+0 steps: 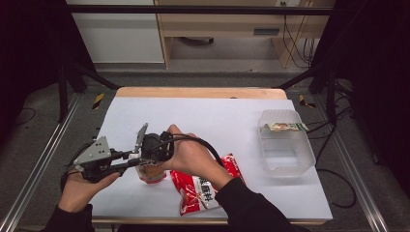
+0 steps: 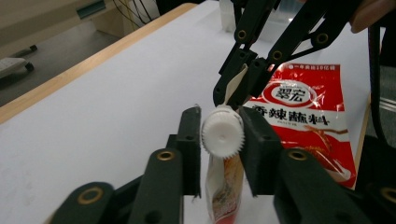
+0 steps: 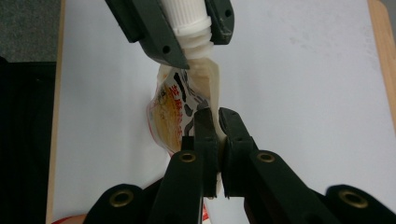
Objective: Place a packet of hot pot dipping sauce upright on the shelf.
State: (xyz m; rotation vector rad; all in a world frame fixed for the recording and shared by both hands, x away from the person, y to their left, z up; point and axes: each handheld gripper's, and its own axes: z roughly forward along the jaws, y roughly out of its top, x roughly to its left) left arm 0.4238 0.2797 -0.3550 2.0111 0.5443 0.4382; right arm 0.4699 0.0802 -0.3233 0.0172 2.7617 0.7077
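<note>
A small spout pouch (image 1: 151, 173) with a white screw cap (image 2: 222, 132) stands upright at the table's front left, held between both grippers. My left gripper (image 2: 222, 127) is shut on the cap, one jaw on each side. Just below the spout, my right gripper (image 3: 217, 123) is shut on the pouch's cream upper edge (image 3: 211, 79). The pouch's printed body (image 3: 173, 116) hangs beneath, and its base is near or on the white table cover (image 1: 203, 116). In the high view both hands hold the grippers close together, with the left gripper (image 1: 136, 161) beside the right gripper (image 1: 153, 154).
A red sauce sachet (image 1: 205, 186) lies flat right of the pouch, partly under the right forearm. A clear plastic tub (image 1: 286, 145) stands at the right, with a small packet (image 1: 285, 126) across its far rim. The wooden table edge (image 1: 200, 92) runs along the back.
</note>
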